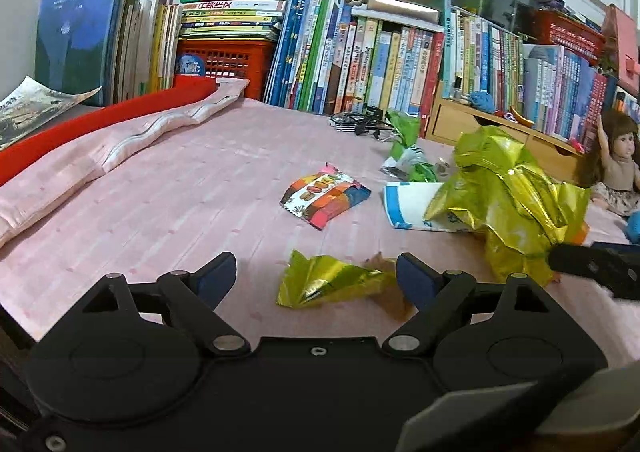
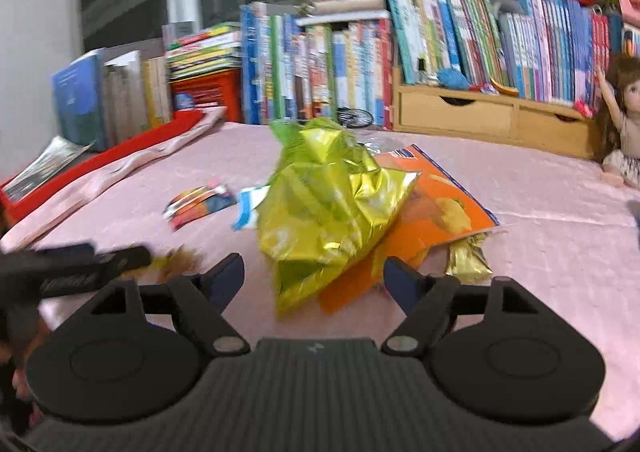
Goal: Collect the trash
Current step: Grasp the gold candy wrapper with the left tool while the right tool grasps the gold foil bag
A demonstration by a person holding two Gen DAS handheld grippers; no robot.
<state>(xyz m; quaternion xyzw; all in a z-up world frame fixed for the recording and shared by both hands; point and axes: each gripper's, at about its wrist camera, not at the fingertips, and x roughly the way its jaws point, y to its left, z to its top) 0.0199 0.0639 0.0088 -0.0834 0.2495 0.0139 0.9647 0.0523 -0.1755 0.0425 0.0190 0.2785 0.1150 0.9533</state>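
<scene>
Both tongs stand wide, nothing between the pads.

Left tongs (image 1: 316,276): small crumpled gold wrapper (image 1: 332,284) lies on the pink bed cover (image 1: 180,188) right in the gap, its long axis crosswise, roughly in line with the jaw opening. Its right end sits just beside the right pad, maybe touching, hard to tell under the fisheye. Something brownish lies at that end, unclear what.

Right tongs (image 2: 314,278): big gold-green foil bag (image 2: 324,208) stands crumpled dead ahead, lower end between the open jaws, not pinched. It rests on an orange snack bag (image 2: 440,204).

Key relation: each piece is straight ahead of its own tongs. Small wrapper is nearer the left, big bag nearer the right. My read: the next move needs only a short push in and a squeeze, no reorienting.

View differences:
- Left view shows the striped candy packet (image 1: 324,196), white-blue wrapper (image 1: 404,208) and green wrapper (image 1: 408,148) further toward the books (image 1: 360,60) at the far edge. The orange bag is nearly hidden there.
- Right view shows the orange bag plainly, plus a small gold scrap (image 2: 468,256) at its near right corner. Blurred, so detail is soft.
</scene>
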